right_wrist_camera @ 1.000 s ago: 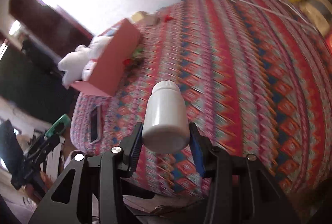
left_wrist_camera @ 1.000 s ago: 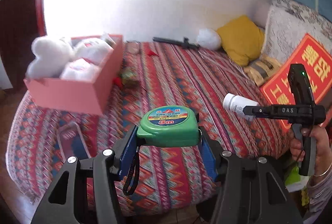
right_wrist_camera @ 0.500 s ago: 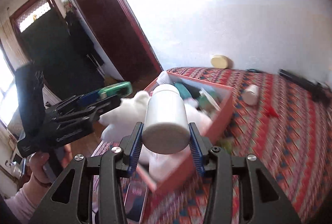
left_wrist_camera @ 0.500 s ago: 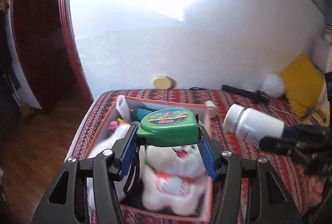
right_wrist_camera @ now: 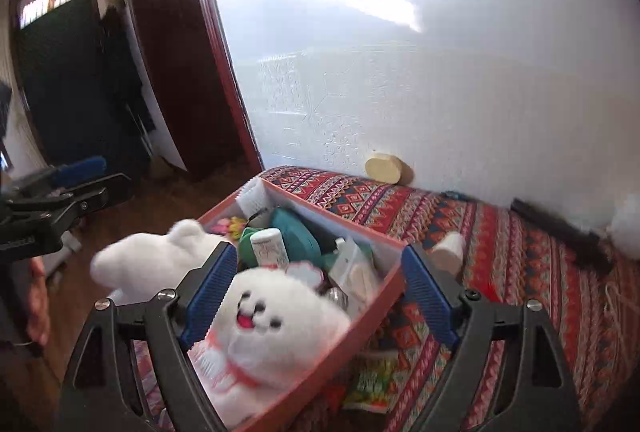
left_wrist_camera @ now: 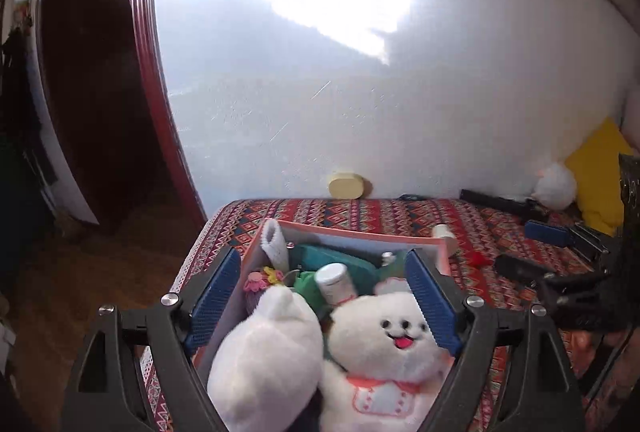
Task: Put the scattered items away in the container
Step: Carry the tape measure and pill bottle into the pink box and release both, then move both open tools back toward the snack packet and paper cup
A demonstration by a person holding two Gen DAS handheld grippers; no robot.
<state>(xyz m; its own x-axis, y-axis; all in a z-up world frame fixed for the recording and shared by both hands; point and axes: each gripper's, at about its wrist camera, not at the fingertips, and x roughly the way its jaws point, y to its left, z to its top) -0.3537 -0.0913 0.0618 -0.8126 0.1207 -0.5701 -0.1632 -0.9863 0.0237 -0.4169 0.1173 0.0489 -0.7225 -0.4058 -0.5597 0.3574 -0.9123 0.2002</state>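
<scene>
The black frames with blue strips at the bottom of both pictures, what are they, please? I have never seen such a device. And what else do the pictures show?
They are two hand-held grippers; a person carries one in each hand. Each has a small camera that looks forward along its two fingers, so each picture shows its own gripper from behind.

One picture is from the left gripper, the other from the right gripper. The blue strips are the finger pads. Both sets of jaws are opening, and neither holds anything.

Below them stands a pink box on a bed with a red patterned cover. In the box lie two white plush toys, a white bottle, a green tape measure and other small things. A small white roll lies on the cover beside the box.
</scene>
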